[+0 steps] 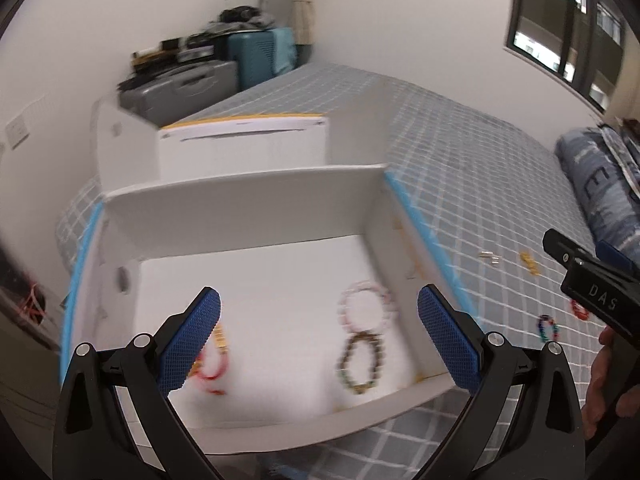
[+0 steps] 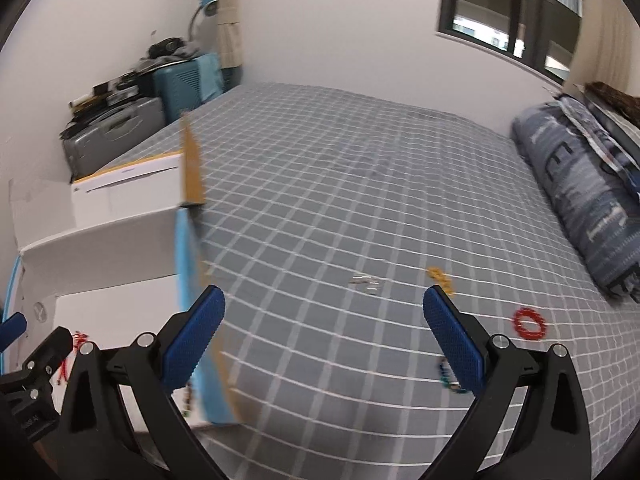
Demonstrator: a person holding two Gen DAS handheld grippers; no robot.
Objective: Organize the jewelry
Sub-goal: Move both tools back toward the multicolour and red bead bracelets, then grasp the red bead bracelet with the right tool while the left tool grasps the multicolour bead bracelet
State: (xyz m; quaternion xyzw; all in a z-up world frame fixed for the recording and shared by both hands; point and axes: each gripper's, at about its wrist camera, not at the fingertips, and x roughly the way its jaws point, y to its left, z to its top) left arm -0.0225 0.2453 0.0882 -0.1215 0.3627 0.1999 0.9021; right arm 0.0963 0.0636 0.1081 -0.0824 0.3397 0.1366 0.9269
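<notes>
A white open box (image 1: 248, 196) lies on the checked bed. Inside it are a pale pink bead bracelet (image 1: 366, 306), a dark brown bead bracelet (image 1: 360, 362) and a red bracelet (image 1: 212, 368) with a gold piece. My left gripper (image 1: 318, 336) is open and empty above the box. My right gripper (image 2: 324, 336) is open and empty above the bed, right of the box (image 2: 100, 240). On the bed lie a red bracelet (image 2: 530, 323), a multicolour bracelet (image 2: 450, 378) partly behind the right finger, a gold piece (image 2: 440, 278) and small silver pieces (image 2: 366, 281).
A folded blue quilt (image 2: 580, 200) lies along the bed's right side. Suitcases (image 2: 116, 132) and clutter stand past the bed's far left corner. A second white box (image 1: 244, 148) sits behind the open one. A window is at the upper right.
</notes>
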